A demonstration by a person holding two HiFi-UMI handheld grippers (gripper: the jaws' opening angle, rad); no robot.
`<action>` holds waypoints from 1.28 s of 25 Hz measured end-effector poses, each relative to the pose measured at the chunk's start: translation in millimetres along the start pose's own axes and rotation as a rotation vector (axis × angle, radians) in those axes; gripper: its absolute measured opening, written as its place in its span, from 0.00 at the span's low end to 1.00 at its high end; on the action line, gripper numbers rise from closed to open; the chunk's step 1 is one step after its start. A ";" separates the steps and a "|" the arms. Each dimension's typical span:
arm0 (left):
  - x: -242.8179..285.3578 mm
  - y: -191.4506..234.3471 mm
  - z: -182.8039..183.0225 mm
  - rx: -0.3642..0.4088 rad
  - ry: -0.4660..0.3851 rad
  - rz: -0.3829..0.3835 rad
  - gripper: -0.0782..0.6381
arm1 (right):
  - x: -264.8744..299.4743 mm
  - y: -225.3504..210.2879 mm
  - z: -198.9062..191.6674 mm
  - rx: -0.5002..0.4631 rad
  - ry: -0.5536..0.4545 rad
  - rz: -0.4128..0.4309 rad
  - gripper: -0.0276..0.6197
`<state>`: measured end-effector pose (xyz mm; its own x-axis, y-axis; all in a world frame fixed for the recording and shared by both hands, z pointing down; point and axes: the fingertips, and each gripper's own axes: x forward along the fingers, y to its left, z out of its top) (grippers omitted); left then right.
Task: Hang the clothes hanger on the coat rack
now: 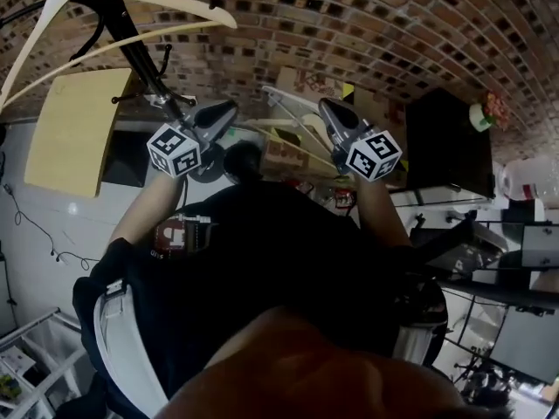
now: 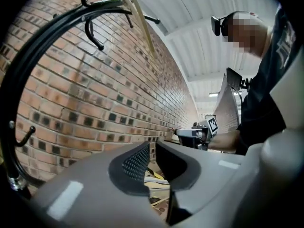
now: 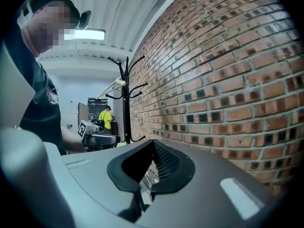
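Two grippers reach out side by side toward the brick wall (image 1: 393,24). The left gripper (image 2: 153,145) has its jaws only a tiny bit apart, with nothing in them. The right gripper (image 3: 152,141) has its jaw tips together and holds nothing. The clothes hanger (image 1: 131,7) hangs on the coat rack (image 1: 140,55), up above the left gripper and off to its left, not touching it. Its long bar runs sideways, a little tilted.

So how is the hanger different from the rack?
The hanger is cream, and the rack is black. The hanger is a wide, thin triangle shape, while the rack is a tall pole with curly hooks. The hanger hangs up near the rack's top, but the rack stands upright on the floor beside the brick wall. Both are skinny, and they are touching.
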<state>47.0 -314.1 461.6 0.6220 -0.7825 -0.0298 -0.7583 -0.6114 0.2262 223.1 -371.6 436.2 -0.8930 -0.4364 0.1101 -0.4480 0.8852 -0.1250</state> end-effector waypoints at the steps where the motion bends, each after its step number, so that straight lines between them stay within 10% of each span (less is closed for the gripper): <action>1: 6.6 -0.9 -4.9 -0.001 0.010 -0.005 0.16 | -4.1 -2.5 -7.2 0.006 0.003 -0.014 0.06; 17: 47.2 -34.0 -62.9 -0.031 0.130 -0.101 0.11 | -50.9 -12.9 -73.1 0.194 0.015 -0.126 0.06; 32: 35.4 -25.4 -54.3 -0.022 0.131 -0.081 0.11 | -35.4 -7.8 -74.5 0.144 0.051 -0.096 0.06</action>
<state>98.9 -319.9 507.7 0.7024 -0.7075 0.0782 -0.7009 -0.6683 0.2493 261.4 -351.1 506.8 -0.8439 -0.5061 0.1781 -0.5363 0.8057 -0.2513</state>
